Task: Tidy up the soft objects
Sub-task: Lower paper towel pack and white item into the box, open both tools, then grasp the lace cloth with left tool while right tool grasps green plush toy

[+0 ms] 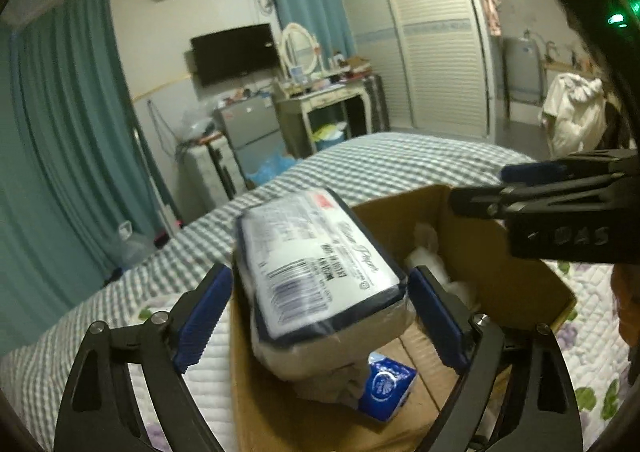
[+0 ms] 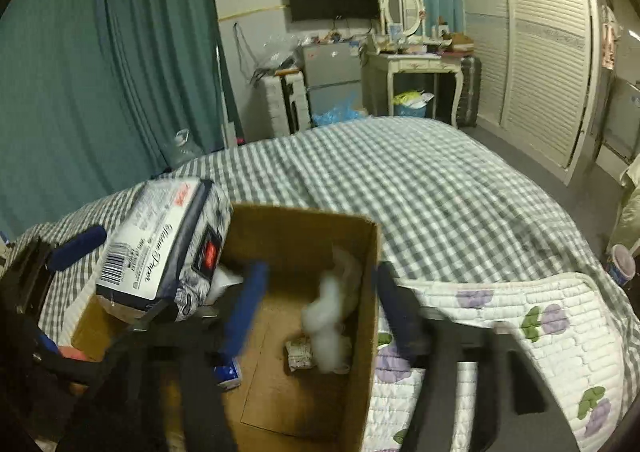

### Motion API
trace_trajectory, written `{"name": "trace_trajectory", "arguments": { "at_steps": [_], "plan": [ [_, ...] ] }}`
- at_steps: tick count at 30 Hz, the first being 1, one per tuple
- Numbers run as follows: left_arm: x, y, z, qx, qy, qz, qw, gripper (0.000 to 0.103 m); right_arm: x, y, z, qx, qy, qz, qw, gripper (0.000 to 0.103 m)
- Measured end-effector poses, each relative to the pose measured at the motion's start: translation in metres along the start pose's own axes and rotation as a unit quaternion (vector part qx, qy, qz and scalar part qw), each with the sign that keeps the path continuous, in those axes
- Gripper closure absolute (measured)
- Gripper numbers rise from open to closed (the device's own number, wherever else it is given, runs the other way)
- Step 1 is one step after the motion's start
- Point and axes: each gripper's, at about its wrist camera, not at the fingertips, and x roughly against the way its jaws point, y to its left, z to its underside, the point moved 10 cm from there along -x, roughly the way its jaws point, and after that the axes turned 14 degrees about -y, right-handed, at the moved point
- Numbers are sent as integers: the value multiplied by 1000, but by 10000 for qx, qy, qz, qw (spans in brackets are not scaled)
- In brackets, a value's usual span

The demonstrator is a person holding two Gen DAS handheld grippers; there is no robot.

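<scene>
Above cardboard box point(image 1: 500, 264), left gripper point(image 1: 316, 316) clamps tissue pack point(image 1: 316, 260); right gripper point(image 2: 316, 304) gapes empty.

One box point(image 2: 304, 236) at six o'clock; two tissue packs, a large one point(image 1: 316, 260) and a small blue one point(image 1: 386, 386); one white plush point(image 2: 326, 316); two grippers point(image 1: 316, 316) point(image 2: 316, 312).
</scene>
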Motion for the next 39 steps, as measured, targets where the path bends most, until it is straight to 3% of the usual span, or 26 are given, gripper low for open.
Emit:
{"name": "trace_trajectory", "arguments": {
  "at_steps": [7, 12, 18, 20, 27, 31, 39],
  "plan": [
    [64, 29, -44, 384, -272, -149, 9988, 12, 70, 13, -39, 218, -443, 164, 9986, 35],
    [130, 51, -81, 571, -626, -215, 9962, 7, 144, 35, -61, 396, -624, 228, 9970, 26],
    [195, 65, -96, 786, -883, -146, 9929, 5, 215, 63, -50, 710, -616, 222, 9953, 11],
    [209, 66, -92, 849, -924, -283, 9917, 5, 230, 74, -39, 782, -631, 141, 9948, 10],
    [220, 62, -44, 956, -779, -283, 9920, 6, 245, 106, 5, 797, -712, -206, 9941, 10],
    [205, 58, -8, 1036, -557, -282, 9927, 6, 222, 115, 32, 766, -613, -241, 9949, 11],
    [150, 46, 77, 1190, 270, -251, 9922, 6, 138, 97, 107, 647, 145, -113, 9977, 11]
  ]
}}
